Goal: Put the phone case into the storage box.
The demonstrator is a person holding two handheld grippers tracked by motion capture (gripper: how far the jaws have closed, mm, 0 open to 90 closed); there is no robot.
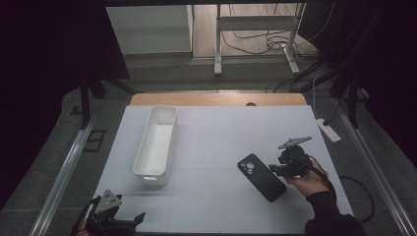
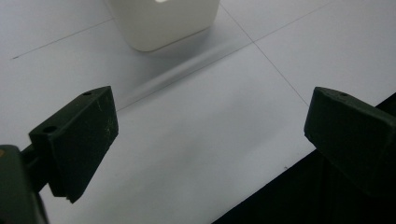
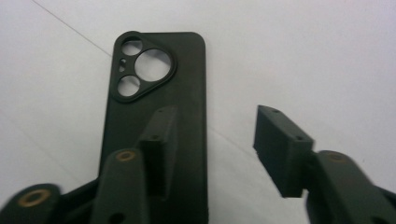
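Note:
A black phone case (image 1: 260,178) with round camera cut-outs lies flat on the white table (image 1: 216,142), right of centre. My right gripper (image 1: 273,169) hovers at its right edge, held by a hand in a dark sleeve. In the right gripper view the case (image 3: 159,93) lies flat below the gripper (image 3: 215,121), whose jaws stand apart with nothing pressed between them; one jaw hangs over the case. My left gripper (image 1: 137,219) rests at the table's near left edge, and in the left gripper view (image 2: 210,121) it is wide open and empty.
A long white bin (image 1: 143,142) stands left of centre, and its near end (image 2: 163,28) faces the left gripper. A wooden strip (image 1: 216,100) borders the table's far edge. A white power strip (image 1: 328,130) lies off the right side, with cables on the floor beyond.

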